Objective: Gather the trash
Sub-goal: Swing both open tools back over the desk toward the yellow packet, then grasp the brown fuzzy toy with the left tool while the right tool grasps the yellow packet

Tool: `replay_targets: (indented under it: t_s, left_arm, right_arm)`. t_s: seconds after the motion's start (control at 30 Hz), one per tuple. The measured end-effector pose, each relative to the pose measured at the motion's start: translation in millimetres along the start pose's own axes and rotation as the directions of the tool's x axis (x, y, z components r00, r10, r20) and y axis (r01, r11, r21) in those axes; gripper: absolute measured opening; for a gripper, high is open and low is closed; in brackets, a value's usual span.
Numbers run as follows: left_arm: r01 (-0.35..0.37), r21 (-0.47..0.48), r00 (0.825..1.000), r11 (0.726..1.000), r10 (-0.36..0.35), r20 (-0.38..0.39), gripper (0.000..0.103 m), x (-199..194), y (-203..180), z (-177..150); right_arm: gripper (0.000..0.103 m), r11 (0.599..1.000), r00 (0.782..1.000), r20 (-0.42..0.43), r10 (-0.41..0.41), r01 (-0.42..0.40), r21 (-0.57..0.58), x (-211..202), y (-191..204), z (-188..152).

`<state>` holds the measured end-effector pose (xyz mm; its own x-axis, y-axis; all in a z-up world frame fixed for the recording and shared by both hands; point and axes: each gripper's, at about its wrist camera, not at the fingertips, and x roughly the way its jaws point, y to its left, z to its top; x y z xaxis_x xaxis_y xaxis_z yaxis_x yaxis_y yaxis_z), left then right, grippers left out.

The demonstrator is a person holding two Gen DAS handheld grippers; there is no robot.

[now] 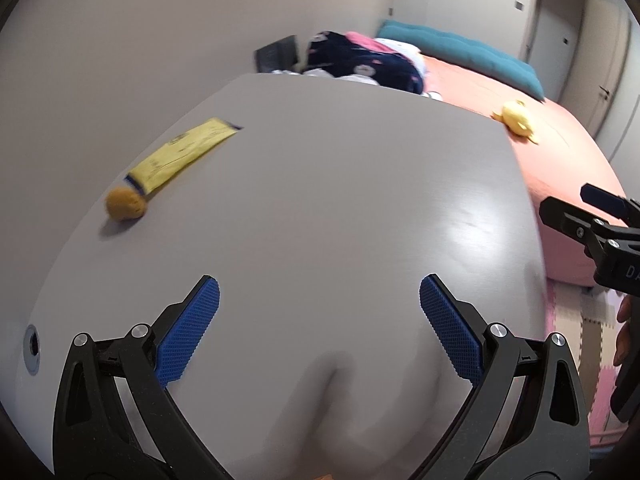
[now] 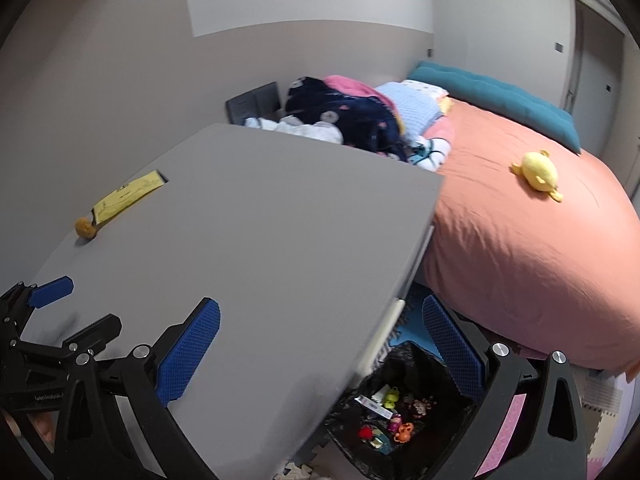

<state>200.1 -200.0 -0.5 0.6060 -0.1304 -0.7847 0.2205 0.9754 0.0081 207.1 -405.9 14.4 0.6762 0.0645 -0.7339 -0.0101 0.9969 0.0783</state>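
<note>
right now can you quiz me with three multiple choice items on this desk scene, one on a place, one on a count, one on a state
1. Where does the black trash bag sit?
A. on the grey desk
B. on the floor beside the desk's right edge
C. on the bed

2. How many items lie on the grey desk?
A. two
B. four
C. none

3. What is the state of the left gripper?
A. shut on the yellow paper slip
B. shut on the orange ball
C. open, holding nothing

Answers:
1 B, the right wrist view shows the bag below the desk edge, with small colourful bits inside.
2 A, only the yellow paper slip and the orange ball show, close together near the desk's left edge.
3 C, its blue pads stand wide apart over bare desk; the right gripper is open too.
</note>
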Motion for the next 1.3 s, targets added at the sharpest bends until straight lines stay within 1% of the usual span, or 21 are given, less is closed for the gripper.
replay_targets:
  t_s: [0.2, 0.4, 0.6, 0.83, 0.97, 1.13, 1.17, 1.27, 1.3]
  left_arm:
    - [-0.041, -0.065, 0.999, 0.997, 0.041, 0.005, 0.097, 5, 42, -2]
    - [-0.057, -0.135, 0.998, 0.989, 0.059, 0.011, 0.097, 16, 83, -4]
    - [-0.089, -0.154, 0.995, 0.984, 0.095, 0.032, 0.097, 27, 112, 1]
    - [-0.095, -0.175, 0.994, 0.980, 0.103, 0.041, 0.096, 41, 139, 13]
    - [-0.110, -0.177, 0.993, 0.978, 0.118, 0.032, 0.092, 50, 151, 20]
    - [-0.130, -0.157, 0.991, 0.979, 0.133, 0.009, 0.084, 62, 161, 27]
    - [-0.123, -0.157, 0.992, 0.980, 0.124, 0.002, 0.081, 65, 163, 29]
    - [-0.124, -0.148, 0.992, 0.981, 0.126, 0.004, 0.080, 68, 167, 34]
    - [-0.122, -0.140, 0.992, 0.982, 0.124, 0.004, 0.077, 70, 168, 36]
  right_arm:
    - [0.101, 0.999, 0.999, -0.016, 0.035, -0.035, -0.013, 17, 31, 5]
    - [0.101, 0.996, 0.995, -0.039, 0.089, -0.089, 0.002, 35, 60, 12]
    - [0.101, 0.993, 0.992, -0.049, 0.120, -0.121, -0.007, 50, 83, 23]
    - [0.101, 0.987, 0.988, -0.052, 0.149, -0.151, -0.049, 70, 113, 39]
    - [0.101, 0.983, 0.984, -0.064, 0.165, -0.169, -0.066, 84, 131, 48]
    - [0.101, 0.977, 0.978, -0.083, 0.190, -0.196, -0.079, 101, 156, 63]
    - [0.101, 0.976, 0.977, -0.088, 0.196, -0.202, -0.076, 104, 160, 67]
    - [0.101, 0.974, 0.972, -0.101, 0.212, -0.218, -0.056, 113, 169, 76]
    - [0.101, 0.974, 0.970, -0.107, 0.218, -0.224, -0.045, 117, 173, 80]
